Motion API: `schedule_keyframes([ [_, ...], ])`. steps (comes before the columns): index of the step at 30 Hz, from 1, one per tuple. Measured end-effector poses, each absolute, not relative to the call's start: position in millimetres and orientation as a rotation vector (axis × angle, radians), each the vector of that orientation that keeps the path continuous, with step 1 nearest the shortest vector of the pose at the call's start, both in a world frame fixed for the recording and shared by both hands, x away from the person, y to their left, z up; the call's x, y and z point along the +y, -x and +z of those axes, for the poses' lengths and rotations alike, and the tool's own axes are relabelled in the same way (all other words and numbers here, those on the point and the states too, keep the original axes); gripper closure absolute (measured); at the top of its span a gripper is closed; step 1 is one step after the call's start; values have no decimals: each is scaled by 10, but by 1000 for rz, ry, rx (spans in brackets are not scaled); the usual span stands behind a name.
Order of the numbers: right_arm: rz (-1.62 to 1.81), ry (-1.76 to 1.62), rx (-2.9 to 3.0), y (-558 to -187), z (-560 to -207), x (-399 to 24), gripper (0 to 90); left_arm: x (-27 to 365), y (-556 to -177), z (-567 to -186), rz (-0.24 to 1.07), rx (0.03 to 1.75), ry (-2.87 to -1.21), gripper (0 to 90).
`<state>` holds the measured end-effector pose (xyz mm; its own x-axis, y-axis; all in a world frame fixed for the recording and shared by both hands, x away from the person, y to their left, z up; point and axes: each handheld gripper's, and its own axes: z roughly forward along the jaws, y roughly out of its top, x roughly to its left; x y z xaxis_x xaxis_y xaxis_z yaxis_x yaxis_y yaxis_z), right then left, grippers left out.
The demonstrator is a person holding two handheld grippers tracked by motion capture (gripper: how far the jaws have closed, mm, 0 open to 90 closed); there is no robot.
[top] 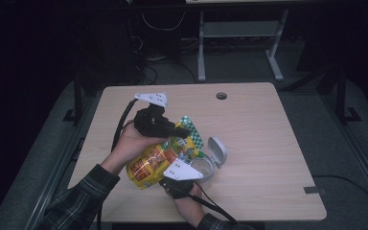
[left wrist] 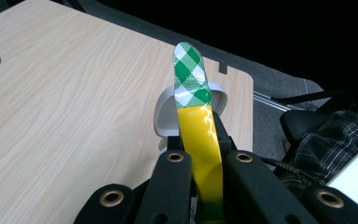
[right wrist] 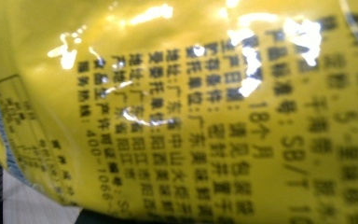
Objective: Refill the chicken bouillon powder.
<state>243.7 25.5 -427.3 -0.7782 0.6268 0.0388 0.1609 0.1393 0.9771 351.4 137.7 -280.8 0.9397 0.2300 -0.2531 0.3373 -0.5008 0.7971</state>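
A yellow snack bag (top: 153,160) with red print and a green-and-white checked top strip (left wrist: 192,84) hangs tilted over the table between both hands. My left gripper (top: 184,132) is shut on the bag just below that strip, and the left gripper view shows its jaws (left wrist: 199,135) pinching the yellow film. My right gripper (top: 168,182) sits under the bag's lower end. The bag's printed back (right wrist: 191,107) lies right against the camera in the right gripper view, so those jaws are hidden. A clear round container (top: 203,167) with its grey flip lid (top: 218,149) raised stands just right of the bag.
The light wooden table (top: 249,124) has a cable hole (top: 221,95) at the back. The lid (left wrist: 168,112) stands behind the bag in the left gripper view, with a plaid sleeve (left wrist: 335,135) to its right. Dark floor and a desk frame (top: 239,43) lie beyond.
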Motion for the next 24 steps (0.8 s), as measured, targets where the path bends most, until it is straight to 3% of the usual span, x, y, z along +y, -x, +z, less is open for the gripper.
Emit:
schedule_keyframes([
  [24,1698,-755,2048,-2416,-4308,245,898,1248,-3566,-2898,-136,441,-2177,899],
])
